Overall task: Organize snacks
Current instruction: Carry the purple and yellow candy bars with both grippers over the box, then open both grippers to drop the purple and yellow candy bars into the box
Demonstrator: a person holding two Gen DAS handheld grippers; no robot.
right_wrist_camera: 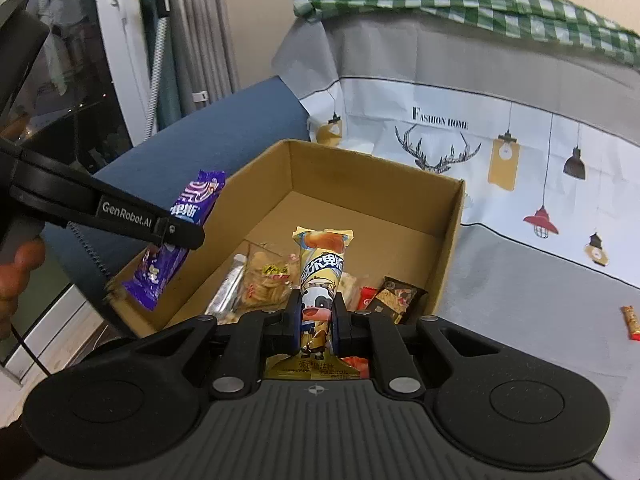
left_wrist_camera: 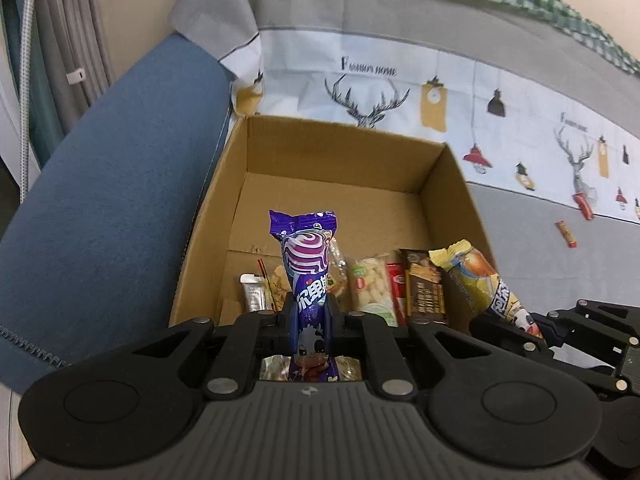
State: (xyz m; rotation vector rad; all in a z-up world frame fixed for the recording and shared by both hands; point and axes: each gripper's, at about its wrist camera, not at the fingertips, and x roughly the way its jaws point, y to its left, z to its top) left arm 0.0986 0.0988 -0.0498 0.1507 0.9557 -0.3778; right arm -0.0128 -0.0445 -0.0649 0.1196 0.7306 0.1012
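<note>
A purple candy packet [left_wrist_camera: 308,276] is clamped between the jaws of the left hand-held gripper [left_wrist_camera: 310,320] and is held upright over the near left part of an open cardboard box [left_wrist_camera: 344,152]. A yellow candy packet [right_wrist_camera: 320,276] with a cartoon cow is clamped in the same way by the right hand-held gripper [right_wrist_camera: 318,320], over the near edge of the same box. Both packets are gripped at their lower halves. The box is set on a sofa [left_wrist_camera: 100,200] with a blue armrest and a grey printed cover [right_wrist_camera: 520,140]. Several snacks are lined up along the box's near wall: a silver bar [right_wrist_camera: 228,292], a clear bag of crackers [right_wrist_camera: 268,280], a red packet [right_wrist_camera: 366,298] and a brown bar [right_wrist_camera: 396,298]. A small orange-red snack [right_wrist_camera: 632,322] is seen lying on the cover, well apart from the box.
</note>
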